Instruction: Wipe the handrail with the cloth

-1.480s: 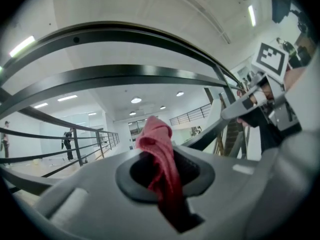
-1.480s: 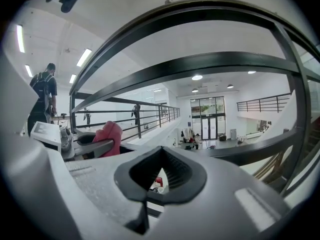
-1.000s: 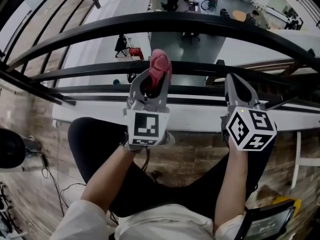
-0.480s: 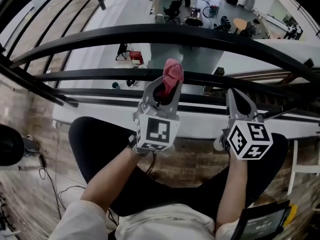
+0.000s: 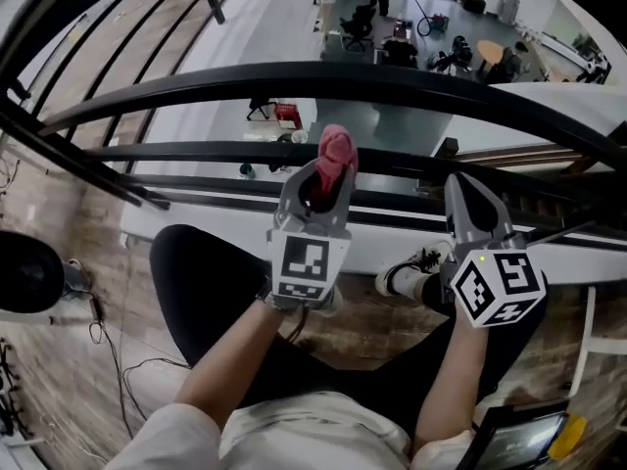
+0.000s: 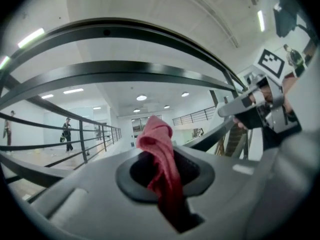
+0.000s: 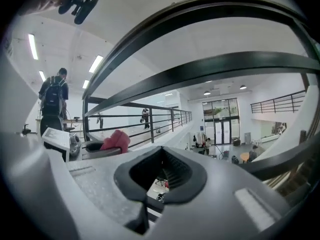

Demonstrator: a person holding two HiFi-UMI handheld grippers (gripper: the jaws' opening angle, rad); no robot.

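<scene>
Overhead, the left gripper (image 5: 315, 179) is clamped on a pink cloth (image 5: 336, 149), held just below the black handrail (image 5: 411, 81). Beside it, the right gripper (image 5: 462, 192) has its jaws together on nothing.

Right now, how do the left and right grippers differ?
The left gripper is shut on the pink cloth, which sticks out past its tips. The right gripper is shut with nothing between its jaws. In the head view the left gripper's marker cube faces the camera flat, while the right gripper's marker cube shows a corner. Both grippers point toward the black handrail.
</scene>
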